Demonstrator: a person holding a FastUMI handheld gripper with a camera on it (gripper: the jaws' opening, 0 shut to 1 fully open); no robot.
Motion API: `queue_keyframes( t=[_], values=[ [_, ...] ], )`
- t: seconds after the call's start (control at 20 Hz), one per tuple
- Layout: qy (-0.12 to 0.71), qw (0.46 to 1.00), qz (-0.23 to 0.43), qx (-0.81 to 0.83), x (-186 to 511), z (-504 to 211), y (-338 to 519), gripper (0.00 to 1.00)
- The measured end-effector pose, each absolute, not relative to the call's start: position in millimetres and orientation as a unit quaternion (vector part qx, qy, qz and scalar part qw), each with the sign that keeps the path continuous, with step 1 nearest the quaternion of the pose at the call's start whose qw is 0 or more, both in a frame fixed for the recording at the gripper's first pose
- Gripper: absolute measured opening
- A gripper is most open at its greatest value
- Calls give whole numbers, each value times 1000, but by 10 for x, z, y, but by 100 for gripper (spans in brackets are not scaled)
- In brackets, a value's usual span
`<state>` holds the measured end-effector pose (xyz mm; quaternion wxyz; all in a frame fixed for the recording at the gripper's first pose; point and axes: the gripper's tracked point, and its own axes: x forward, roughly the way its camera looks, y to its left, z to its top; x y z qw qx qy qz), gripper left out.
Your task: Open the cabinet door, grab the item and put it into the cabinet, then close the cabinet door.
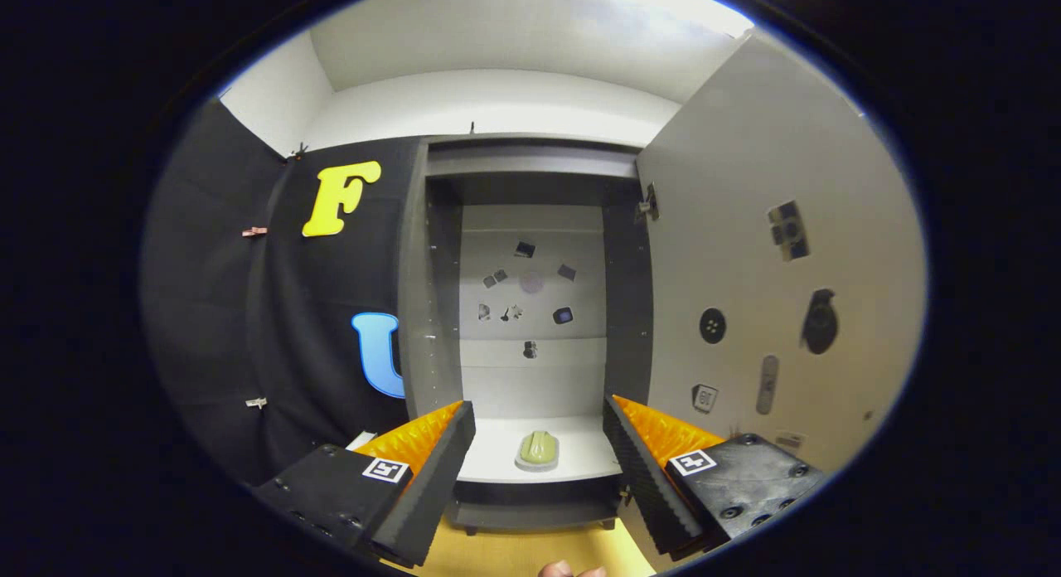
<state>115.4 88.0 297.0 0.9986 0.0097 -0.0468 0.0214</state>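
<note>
A tall grey cabinet (431,312) is standing straight ahead of the gripper (539,457), against the black cloth wall of the booth. Its door (746,254) is hanging wide open, swung out to the right, so the pale inner face of the door is facing the camera. Several small dark stickers and flat shapes are sitting scattered across that inner face. A metal hinge (648,204) is showing near the top of the door where it is meeting the cabinet's side wall.

Inside, the cabinet's light back panel (530,229) is carrying a loose cluster of small stickers too. Below it, a white shelf (580,457) is lying low in the cabinet. The item, a small rounded olive-green object (537,450) on a pale base, is resting on that shelf near its front edge; exactly what it is cannot be told. It is sitting beyond the fingertips and appearing in the gap between the two fingers, with neither finger touching it.

The gripper's jaws are spread well apart and are holding nothing. Each finger is carrying a square printed marker on its top. Beneath the cabinet, a yellowish wooden floor (530,552) is showing, and the tip of a person's hand (572,570) is peeking in below the fingers.
</note>
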Motion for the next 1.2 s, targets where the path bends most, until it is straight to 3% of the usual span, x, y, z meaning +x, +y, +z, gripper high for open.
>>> queue_keyframes(
  t=[0.5, 0.95, 1.2],
  values=[
    [-73, 997, -14, 18, -25, 3081, 208, 98],
    [-81, 991, -108, -2, -531, 3190, -988, 97],
    [-59, 989, -132, 2, -448, 3101, -1561, 97]
  ],
)
